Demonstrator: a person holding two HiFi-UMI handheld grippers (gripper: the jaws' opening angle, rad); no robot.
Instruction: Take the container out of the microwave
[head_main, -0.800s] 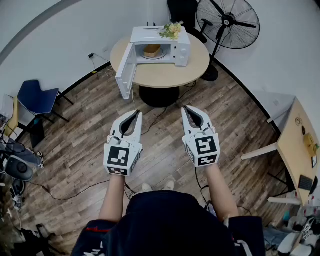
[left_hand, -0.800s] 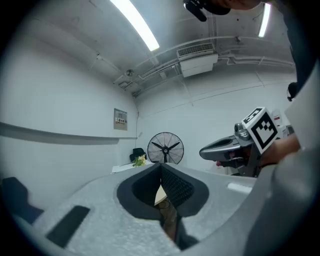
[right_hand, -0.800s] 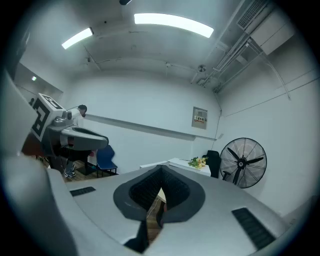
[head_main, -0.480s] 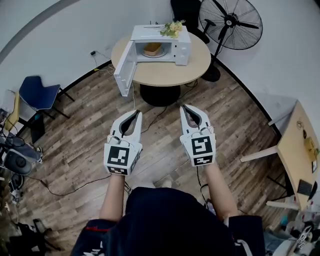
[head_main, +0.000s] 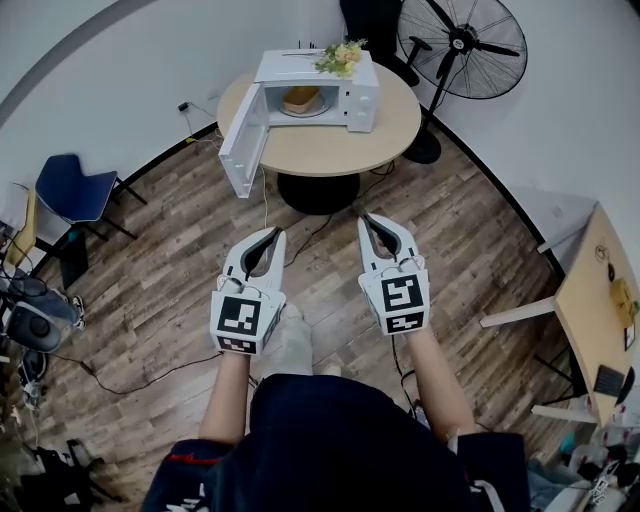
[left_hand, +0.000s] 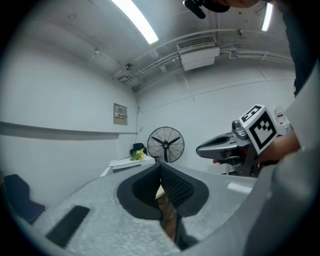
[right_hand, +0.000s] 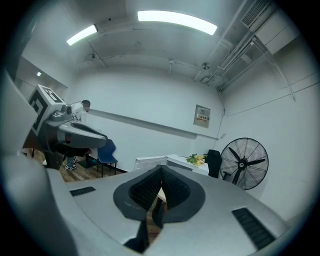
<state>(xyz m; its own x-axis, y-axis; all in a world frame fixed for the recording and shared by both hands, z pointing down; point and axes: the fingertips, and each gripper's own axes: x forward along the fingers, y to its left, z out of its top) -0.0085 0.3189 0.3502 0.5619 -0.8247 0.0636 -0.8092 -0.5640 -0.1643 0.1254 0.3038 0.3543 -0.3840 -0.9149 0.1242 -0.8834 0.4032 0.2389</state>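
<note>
Plain white walls (head_main: 120, 80) curve round a floor of brown wood planks (head_main: 170, 270), with a dark skirting strip where the two meet. A round beige surface on a black pedestal (head_main: 330, 150) stands near the far wall. Just to its right is a large black pedestal fan (head_main: 470, 45), and a black office chair (head_main: 365, 20) sits behind it. A blue chair (head_main: 75, 195) stands off to the left, and a pale wooden desk (head_main: 595, 290) is at the right edge. Overhead, long strip lights (right_hand: 175, 20) glow on the white ceiling (right_hand: 150, 50), which also carries a white air-conditioning unit (left_hand: 200, 57).

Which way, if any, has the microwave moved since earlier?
No. The microwave sits at the same far-side spot on the round table, door open as before.
</note>
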